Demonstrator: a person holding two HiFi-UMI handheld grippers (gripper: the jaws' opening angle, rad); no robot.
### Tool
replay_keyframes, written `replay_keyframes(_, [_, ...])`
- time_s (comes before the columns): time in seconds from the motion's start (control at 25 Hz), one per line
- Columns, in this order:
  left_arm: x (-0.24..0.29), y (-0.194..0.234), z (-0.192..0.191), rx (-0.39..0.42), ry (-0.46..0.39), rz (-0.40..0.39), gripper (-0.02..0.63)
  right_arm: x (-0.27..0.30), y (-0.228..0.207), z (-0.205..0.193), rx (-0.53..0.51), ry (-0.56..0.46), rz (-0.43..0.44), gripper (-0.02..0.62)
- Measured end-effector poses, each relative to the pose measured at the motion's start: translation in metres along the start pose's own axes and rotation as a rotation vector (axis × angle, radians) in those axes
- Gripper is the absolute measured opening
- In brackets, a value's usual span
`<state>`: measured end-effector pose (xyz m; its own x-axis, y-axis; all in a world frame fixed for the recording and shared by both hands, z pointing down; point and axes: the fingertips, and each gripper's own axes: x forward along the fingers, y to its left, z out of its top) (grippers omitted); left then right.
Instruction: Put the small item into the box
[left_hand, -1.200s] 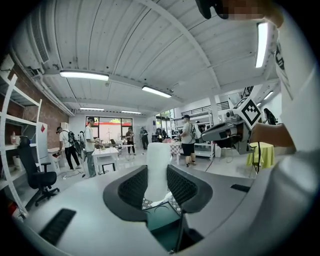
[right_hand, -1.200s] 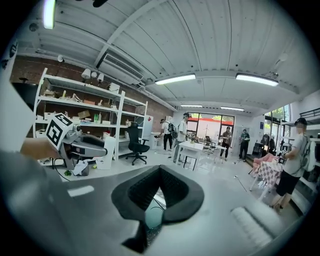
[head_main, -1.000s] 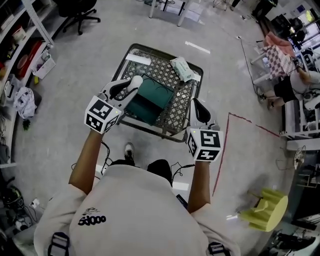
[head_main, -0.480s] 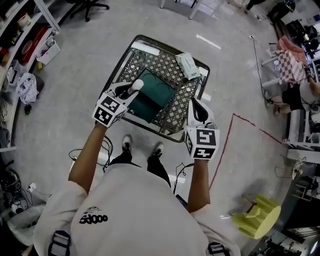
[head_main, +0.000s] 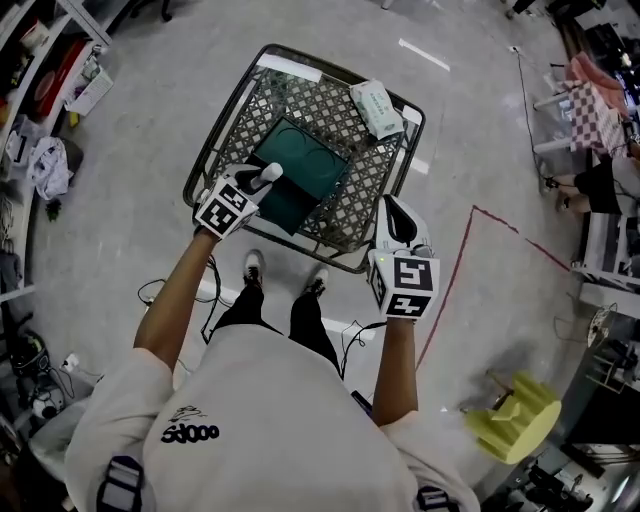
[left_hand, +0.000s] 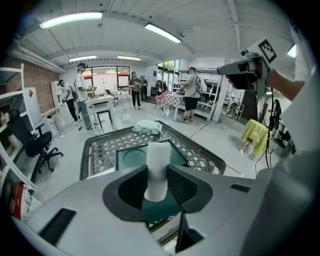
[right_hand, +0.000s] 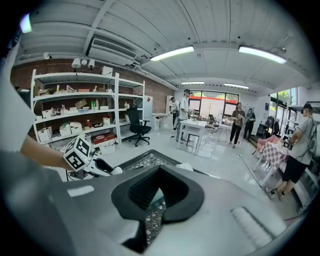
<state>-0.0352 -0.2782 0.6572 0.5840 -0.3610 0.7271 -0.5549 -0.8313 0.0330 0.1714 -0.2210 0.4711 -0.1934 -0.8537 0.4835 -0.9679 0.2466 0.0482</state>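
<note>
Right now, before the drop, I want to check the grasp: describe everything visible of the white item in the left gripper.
The white item is a small, plain, matte cylinder with a rounded near end and no visible markings. It points forward between the jaws of the left gripper, which are shut on its near half; its far end sticks out beyond them. Nothing else seems to touch it. In the head view it sits over the near part of the green box.

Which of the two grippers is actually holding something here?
The left gripper: its jaws are shut on a small white cylinder, held at the edge of the green box. The right gripper has its jaws together with nothing between them.
</note>
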Motion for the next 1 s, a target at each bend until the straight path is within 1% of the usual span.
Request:
replay_keyframes(0.12, [0.019, -0.003, -0.011, 0.012, 0.033, -0.029, 0.129, 0.004, -0.007, -0.011, 0.018, 0.024, -0.009, 0.011])
replay_keyframes(0.2, [0.033, -0.004, -0.023, 0.048, 0.066, -0.029, 0.129, 0.006, -0.011, -0.017, 0.024, 0.038, -0.013, 0.011])
replay_keyframes(0.28, [0.047, -0.004, -0.039, 0.096, 0.125, -0.021, 0.129, 0.007, -0.014, -0.024, 0.033, 0.051, -0.015, 0.011])
replay_keyframes(0.36, [0.058, -0.004, -0.053, 0.127, 0.182, -0.017, 0.129, 0.009, -0.016, -0.029, 0.048, 0.062, -0.014, 0.011])
replay_keyframes(0.64, [0.092, -0.011, -0.09, 0.221, 0.325, -0.046, 0.129, 0.012, -0.022, -0.049, 0.097, 0.093, -0.02, 0.011])
replay_keyframes(0.92, [0.111, -0.026, -0.097, 0.307, 0.386, -0.096, 0.129, 0.011, -0.026, -0.062, 0.138, 0.116, -0.028, 0.011])
replay_keyframes(1.0, [0.116, -0.029, -0.097, 0.321, 0.396, -0.106, 0.129, 0.012, -0.025, -0.066, 0.144, 0.123, -0.025, 0.011])
